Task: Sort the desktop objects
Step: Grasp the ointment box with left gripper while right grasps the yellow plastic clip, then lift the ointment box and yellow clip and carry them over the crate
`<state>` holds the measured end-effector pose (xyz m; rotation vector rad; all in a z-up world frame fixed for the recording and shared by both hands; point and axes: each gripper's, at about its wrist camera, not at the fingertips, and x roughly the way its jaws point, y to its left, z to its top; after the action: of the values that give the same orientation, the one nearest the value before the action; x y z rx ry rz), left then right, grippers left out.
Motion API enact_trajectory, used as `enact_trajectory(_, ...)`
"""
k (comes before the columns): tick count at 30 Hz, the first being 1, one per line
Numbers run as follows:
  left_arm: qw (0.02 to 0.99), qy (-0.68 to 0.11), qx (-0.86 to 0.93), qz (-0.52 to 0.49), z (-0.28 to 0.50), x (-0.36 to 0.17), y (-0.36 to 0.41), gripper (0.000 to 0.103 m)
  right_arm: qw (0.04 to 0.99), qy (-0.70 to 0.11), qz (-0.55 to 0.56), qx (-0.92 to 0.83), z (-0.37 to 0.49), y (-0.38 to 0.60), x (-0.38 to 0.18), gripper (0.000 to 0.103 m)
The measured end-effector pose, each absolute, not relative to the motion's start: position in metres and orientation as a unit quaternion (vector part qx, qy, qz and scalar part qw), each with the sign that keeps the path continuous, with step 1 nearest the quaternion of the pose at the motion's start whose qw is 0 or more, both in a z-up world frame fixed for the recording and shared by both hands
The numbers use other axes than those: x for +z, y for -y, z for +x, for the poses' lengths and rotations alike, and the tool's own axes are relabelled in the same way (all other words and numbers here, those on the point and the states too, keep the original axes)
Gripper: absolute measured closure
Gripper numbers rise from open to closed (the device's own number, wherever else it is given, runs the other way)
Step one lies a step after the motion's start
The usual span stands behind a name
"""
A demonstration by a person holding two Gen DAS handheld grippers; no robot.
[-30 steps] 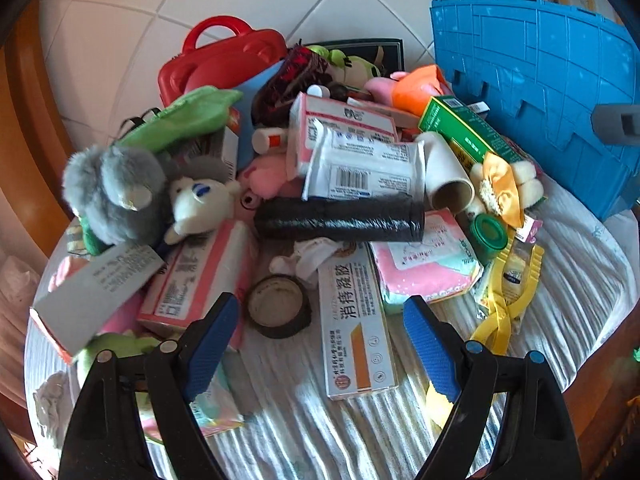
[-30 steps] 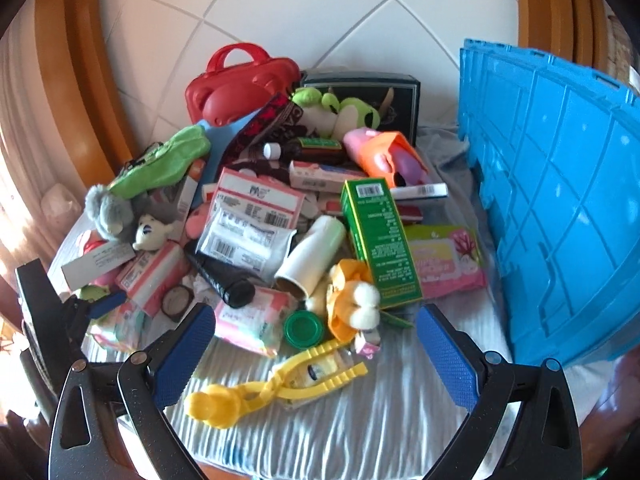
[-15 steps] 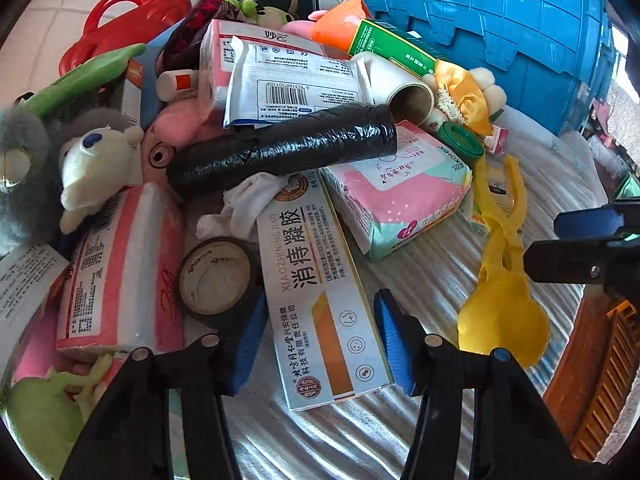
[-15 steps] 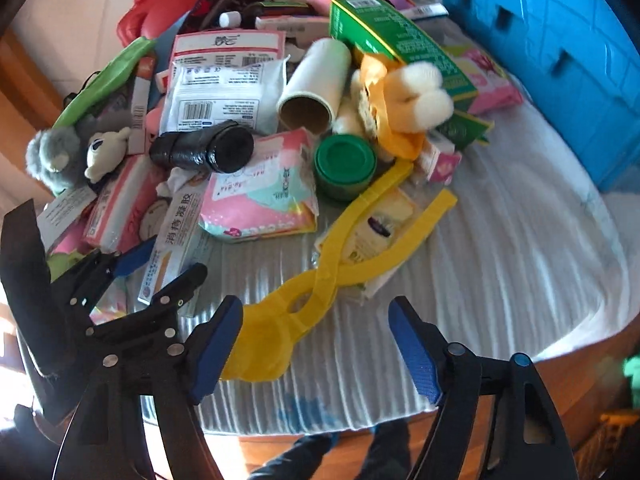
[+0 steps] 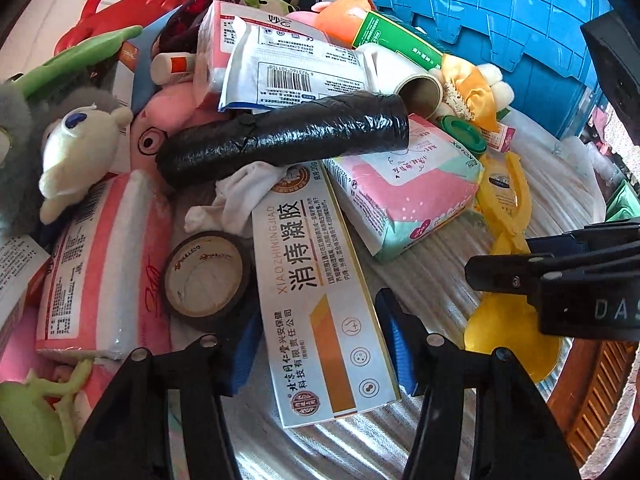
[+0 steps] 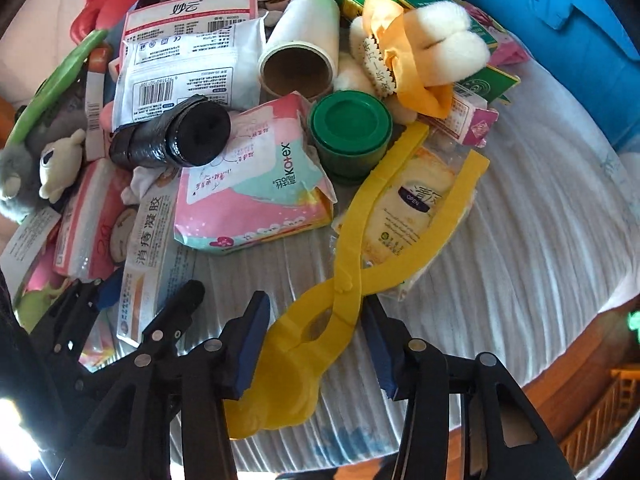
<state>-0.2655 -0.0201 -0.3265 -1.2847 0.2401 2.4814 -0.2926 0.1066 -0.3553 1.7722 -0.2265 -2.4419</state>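
Your table wears a ribbed white cloth [image 6: 540, 240], matt and softly creased. The long ointment box [image 5: 320, 292] is smooth, slightly glossy cardboard; the black roll [image 5: 280, 136] is crinkled shiny plastic film. You see hard matt plastic in the yellow tongs [image 6: 360, 272], and smooth plastic in the green lidded jar [image 6: 350, 132].

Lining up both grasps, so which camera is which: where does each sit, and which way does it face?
Left wrist: on the left gripper, facing down at the pile; its jaws, just closed, clamp the white box.
Right wrist: on the right gripper, facing steeply down; its jaws, just closing, straddle the yellow tongs.
Shared: both grippers, box, tongs, black roll.
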Motion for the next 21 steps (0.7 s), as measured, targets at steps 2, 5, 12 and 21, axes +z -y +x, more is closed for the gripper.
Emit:
enact_trajectory(2, 0.174, -0.084, 0.87, -0.455, -0.269, -0.327, 0.021, 0.048, 0.066, 0.062, 0.581, -0.809, -0.292, -0.104, -0.355, 0.057)
enact_trajectory(5, 0.168, -0.084, 0.869, -0.458, -0.267, -0.325, 0.022, 0.053, 0.079, 0.083, 0.58, -0.806, -0.287, -0.115, -0.354, 0.062)
enact_trajectory(12, 0.166, -0.085, 0.879, -0.44, -0.244, -0.303, 0.031, 0.059, 0.097, 0.046, 0.554, -0.825, -0.261, -0.119, -0.329, 0.072)
enact_trajectory(21, 0.168, -0.097, 0.894, -0.404, -0.232, -0.274, 0.039, 0.059, 0.126, 0.068, 0.531, -0.835, -0.258, -0.111, -0.303, 0.073)
